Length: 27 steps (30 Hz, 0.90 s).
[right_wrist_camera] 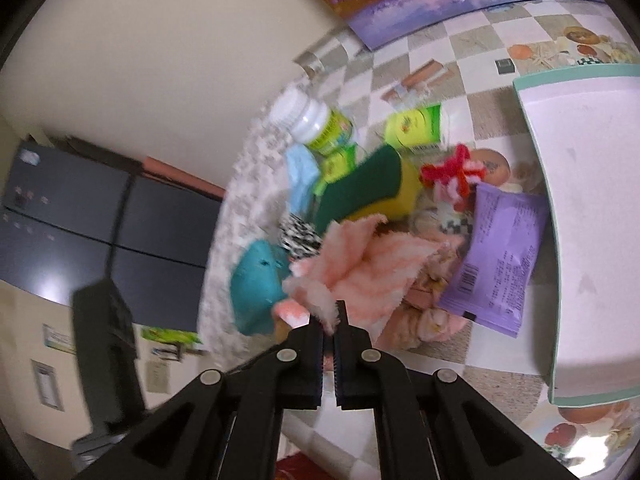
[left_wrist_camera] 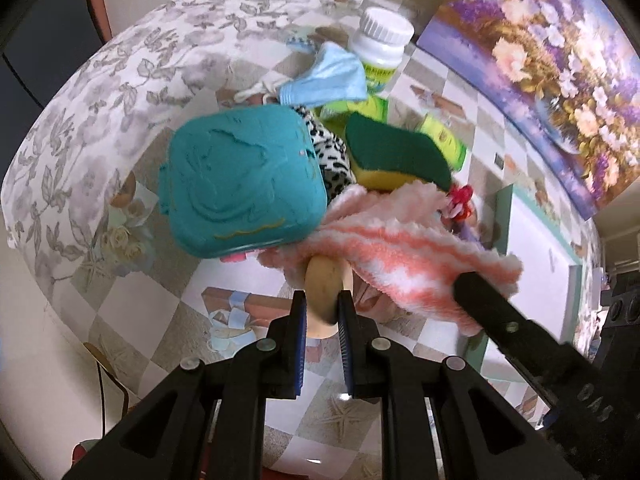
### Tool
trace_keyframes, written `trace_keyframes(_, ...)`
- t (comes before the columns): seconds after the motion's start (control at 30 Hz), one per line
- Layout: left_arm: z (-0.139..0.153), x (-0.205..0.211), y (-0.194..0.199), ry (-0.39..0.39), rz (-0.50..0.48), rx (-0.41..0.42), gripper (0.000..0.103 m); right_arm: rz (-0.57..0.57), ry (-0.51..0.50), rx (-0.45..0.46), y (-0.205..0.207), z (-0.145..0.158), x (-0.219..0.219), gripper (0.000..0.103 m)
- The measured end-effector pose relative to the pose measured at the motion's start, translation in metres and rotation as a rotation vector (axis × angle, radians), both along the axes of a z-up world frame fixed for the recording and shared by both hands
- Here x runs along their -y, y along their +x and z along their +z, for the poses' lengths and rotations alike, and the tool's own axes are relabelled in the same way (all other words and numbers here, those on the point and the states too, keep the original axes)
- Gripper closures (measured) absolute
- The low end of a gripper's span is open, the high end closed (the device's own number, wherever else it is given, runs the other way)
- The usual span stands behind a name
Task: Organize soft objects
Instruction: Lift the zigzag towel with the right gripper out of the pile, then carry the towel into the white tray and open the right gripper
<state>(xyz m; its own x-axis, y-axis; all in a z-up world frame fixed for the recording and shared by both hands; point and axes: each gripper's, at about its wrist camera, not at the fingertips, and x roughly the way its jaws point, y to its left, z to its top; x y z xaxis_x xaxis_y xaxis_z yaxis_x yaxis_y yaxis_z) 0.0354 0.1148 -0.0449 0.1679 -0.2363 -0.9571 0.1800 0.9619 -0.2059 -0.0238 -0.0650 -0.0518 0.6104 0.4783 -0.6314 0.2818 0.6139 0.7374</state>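
Left gripper [left_wrist_camera: 322, 302] jaws clamp a tan wooden ring [left_wrist_camera: 325, 288]; right gripper [right_wrist_camera: 329, 316] jaws clamp the pink striped cloth [right_wrist_camera: 360, 268], near the green sponge [right_wrist_camera: 360, 188]

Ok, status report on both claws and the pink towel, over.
Left claw shut on wooden ring. Right claw shut on pink towel edge. Teal case, sponge crowd close.

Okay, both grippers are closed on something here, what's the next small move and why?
Probably lift the right gripper a little to draw the pink striped cloth off the pile. Its jaws pinch a corner of the cloth, which still drapes over the wooden ring held by the left gripper. The cloth also lies against the teal case and the sponge, so a slow pull seems safest.
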Motion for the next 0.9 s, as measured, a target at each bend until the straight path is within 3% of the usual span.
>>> trace_keyframes(0.3, 0.016, -0.005, 0.0, -0.08, -0.002, 0.02, 0.088, -0.043, 0.062, 0.105, -0.01, 0.025, 0.012, 0.099)
trace_keyframes(0.57, 0.05, -0.004, -0.007, -0.149, -0.038, 0.107, 0.088, -0.084, 0.064, 0.231, -0.023, 0.061, 0.025, 0.099)
trace_keyframes(0.73, 0.079, -0.005, -0.01, -0.172, -0.04, 0.182, 0.088, -0.137, 0.014, 0.353, -0.043, 0.103, 0.041, 0.099)
trace_keyframes(0.9, 0.108, 0.02, -0.013, -0.158, -0.101, 0.239, 0.088, -0.237, -0.083, 0.444, -0.076, 0.144, 0.067, 0.099)
